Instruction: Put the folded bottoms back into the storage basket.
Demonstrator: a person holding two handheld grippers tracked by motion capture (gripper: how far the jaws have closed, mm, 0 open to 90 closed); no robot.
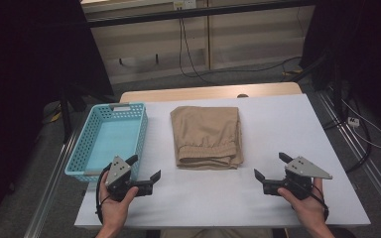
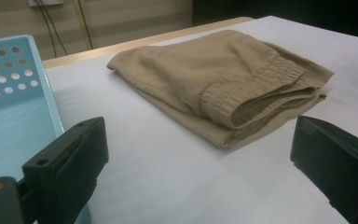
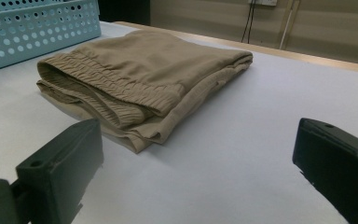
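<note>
In front of me lie tan shorts (image 1: 207, 137), folded into a neat, nearly square packet. They rest flat on the white tabletop (image 1: 278, 134), around its middle. The gathered elastic waistband (image 2: 256, 88) is at the near edge, facing me, and the layers of cloth are stacked there one on another. The far edge is a smooth fold. Just left of the shorts stands a light blue basket (image 1: 82, 148) with small round holes in its walls. It is close to the shorts but apart from them, and its inside is bare.
</note>
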